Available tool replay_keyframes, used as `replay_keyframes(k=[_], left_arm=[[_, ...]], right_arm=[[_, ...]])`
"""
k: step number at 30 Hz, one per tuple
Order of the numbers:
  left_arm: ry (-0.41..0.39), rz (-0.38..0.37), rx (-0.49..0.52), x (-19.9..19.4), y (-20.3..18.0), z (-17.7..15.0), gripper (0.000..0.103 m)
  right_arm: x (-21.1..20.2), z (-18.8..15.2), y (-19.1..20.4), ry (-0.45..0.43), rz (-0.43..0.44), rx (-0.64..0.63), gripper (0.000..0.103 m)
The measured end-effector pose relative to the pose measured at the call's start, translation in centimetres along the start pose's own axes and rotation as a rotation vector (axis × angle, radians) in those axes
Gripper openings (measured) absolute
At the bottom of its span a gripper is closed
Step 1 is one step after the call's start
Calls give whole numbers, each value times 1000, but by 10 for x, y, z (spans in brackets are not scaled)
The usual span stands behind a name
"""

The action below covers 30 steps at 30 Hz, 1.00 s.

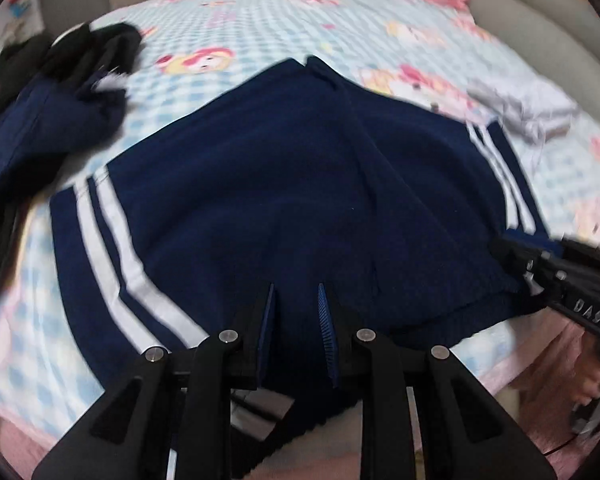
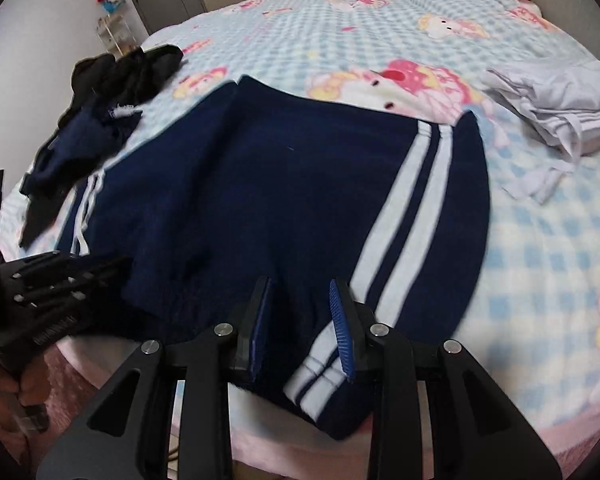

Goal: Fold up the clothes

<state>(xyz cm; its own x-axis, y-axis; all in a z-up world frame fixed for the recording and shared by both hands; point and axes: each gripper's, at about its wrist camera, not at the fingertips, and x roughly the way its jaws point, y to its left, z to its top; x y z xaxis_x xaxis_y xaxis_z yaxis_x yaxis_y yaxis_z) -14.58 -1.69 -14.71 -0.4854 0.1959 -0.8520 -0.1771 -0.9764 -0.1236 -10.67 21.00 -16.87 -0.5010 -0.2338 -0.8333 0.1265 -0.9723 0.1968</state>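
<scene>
Both the left tool (image 1: pixel 296 308) and right tool (image 2: pixel 304 312) stand apart over the navy shorts' (image 1: pixel 280 184) six-o'clock waistband; uneven pinches could bunch the fold.

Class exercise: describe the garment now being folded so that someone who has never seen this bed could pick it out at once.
Start at the bed with the blue-checked cartoon sheet. Spread flat at its near edge, between both tongs, lie the navy shorts. Unlike the crumpled dark pile to the left and the folded pale grey clothes to the right, they carry two white stripes down each side.
</scene>
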Motion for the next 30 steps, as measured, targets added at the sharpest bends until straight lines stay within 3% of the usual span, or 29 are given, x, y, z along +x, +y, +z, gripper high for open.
replay_keyframes(k=[4,5,8,11,15,19,23,26,30], left_arm=[[-81,-46,-105,-21,21,-7,32],[-63,-49,-112,-18,25,-10,32],[-23,-68,-140,-10,35,-16,31],[-75,-121,-180,-28,41,-17,32],[-146,-61,-209,-49,48,-17,32],[-85,-58,-281,-42,70,-31,32],[-47,27,-247,-45,76,-47,30],[-113,8,-245,-65,75,-49,32],[-161,-73,-128,-75,42,-46,33]], right_arm=[[-26,-7,-8,-80,-1,32,30],[-31,-9,-9,-100,-7,36,30],[-17,-13,-10,-45,-50,14,32],[-13,-17,-14,-13,-74,21,30],[-38,-15,-14,-115,-34,83,32],[-31,-21,-22,-85,-112,98,36],[-37,-24,-32,-89,-128,114,36],[-50,-25,-37,-129,-122,127,36],[-57,-22,-23,-173,-73,91,37]])
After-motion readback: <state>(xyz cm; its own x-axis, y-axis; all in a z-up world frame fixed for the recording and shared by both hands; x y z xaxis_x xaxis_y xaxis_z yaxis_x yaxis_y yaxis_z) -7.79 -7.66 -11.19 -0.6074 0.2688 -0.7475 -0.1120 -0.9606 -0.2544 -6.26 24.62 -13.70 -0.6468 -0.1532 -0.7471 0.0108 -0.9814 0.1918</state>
